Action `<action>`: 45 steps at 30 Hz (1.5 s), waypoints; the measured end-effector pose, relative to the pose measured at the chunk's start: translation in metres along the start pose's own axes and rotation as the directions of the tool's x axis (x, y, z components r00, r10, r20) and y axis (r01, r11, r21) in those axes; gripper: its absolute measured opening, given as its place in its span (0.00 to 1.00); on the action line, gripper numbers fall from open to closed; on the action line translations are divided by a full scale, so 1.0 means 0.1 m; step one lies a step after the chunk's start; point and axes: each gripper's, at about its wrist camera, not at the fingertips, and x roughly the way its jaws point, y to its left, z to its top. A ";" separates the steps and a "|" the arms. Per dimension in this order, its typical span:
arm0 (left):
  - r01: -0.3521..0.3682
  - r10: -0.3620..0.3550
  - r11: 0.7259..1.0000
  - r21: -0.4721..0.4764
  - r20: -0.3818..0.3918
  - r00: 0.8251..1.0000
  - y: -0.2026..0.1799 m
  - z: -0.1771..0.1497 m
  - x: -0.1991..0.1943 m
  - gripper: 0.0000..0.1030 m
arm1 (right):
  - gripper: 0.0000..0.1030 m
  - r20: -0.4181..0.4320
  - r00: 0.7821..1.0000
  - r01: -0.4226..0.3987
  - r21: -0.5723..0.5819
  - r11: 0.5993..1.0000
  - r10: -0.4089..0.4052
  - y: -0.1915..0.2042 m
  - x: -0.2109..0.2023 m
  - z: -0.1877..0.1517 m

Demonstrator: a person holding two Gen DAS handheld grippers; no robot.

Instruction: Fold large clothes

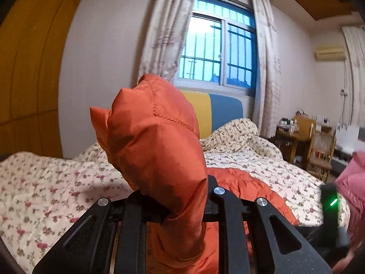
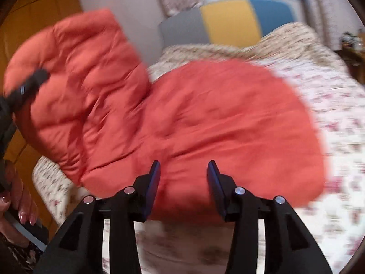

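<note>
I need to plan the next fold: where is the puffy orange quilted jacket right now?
The puffy orange quilted jacket lies on the floral bedspread, with one part lifted at the left, clamped in the left gripper; the right gripper hovers open above its near edge.

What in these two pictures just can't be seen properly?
- Left gripper fingertips: left wrist view, buried in the orange puffer jacket they clamp.
- Jacket's near hem: right wrist view, behind the open right gripper.
- Floral bedspread pattern: right wrist view, smeared by motion blur.
- Small items on the wooden table: left wrist view, too small.
</note>
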 end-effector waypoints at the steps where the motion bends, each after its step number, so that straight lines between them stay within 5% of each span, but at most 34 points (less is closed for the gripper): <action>1: 0.003 -0.003 1.000 0.012 -0.001 1.000 -0.02 -0.01 0.02 0.18 | 0.42 0.011 0.999 0.030 0.012 0.999 -0.030 -0.08 -0.07 0.00; 4: 0.018 -0.018 0.996 0.090 -0.002 1.000 -0.21 -0.04 0.05 0.18 | 0.42 0.011 0.981 0.193 0.085 0.978 -0.194 -0.48 -0.26 -0.03; 7: 0.059 -0.058 0.990 0.130 -0.010 0.998 -0.35 -0.07 0.11 0.18 | 0.42 -0.056 0.962 0.273 0.126 0.954 -0.268 -0.80 -0.22 -0.07; 10: 0.100 -0.096 0.981 0.167 -0.027 0.995 -0.55 -0.11 0.16 0.18 | 0.43 -0.123 0.973 0.218 0.224 0.950 -0.194 -1.11 -0.10 -0.17; 23: 0.274 -0.244 0.918 0.286 -0.137 0.960 -1.23 -0.40 0.44 0.20 | 0.50 -0.100 0.986 0.153 0.274 0.950 -0.130 -1.36 -0.28 -0.17; 28: 0.392 -0.321 0.856 0.337 -0.250 0.914 -1.50 -0.70 0.61 0.34 | 0.50 -0.039 0.988 0.151 0.304 0.941 -0.146 -1.42 -0.52 -0.08; 31: 0.447 -0.344 0.824 0.348 -0.320 0.883 -1.58 -0.94 0.74 0.34 | 0.51 0.034 0.989 0.127 0.342 0.931 -0.147 -1.47 -0.71 0.04; 35: 0.464 -0.353 0.799 0.382 -0.327 0.877 -1.64 -1.04 0.74 0.42 | 0.50 0.125 0.991 0.011 0.329 0.944 -0.056 -1.37 -0.92 0.19; 38: 0.487 -0.379 0.794 0.364 -0.330 0.865 -1.62 -1.04 0.72 0.50 | 0.45 0.058 0.998 0.022 0.269 0.963 -0.039 -1.21 -0.79 0.27; 40: 0.509 -0.406 0.787 0.350 -0.328 0.853 -1.59 -1.00 0.69 0.53 | 0.19 0.007 0.999 0.035 0.272 0.962 -0.038 -1.21 -0.64 0.26; 41: 0.514 -0.412 0.785 0.345 -0.328 0.850 -1.58 -0.98 0.66 0.53 | 0.14 -0.031 0.997 0.073 0.268 0.961 -0.067 -1.22 -0.55 0.24; 45: 0.596 -0.512 0.761 0.257 -0.327 0.795 -1.33 -0.84 0.40 0.61 | 0.09 -0.083 0.991 0.120 0.284 0.951 -0.100 -1.35 -0.35 0.11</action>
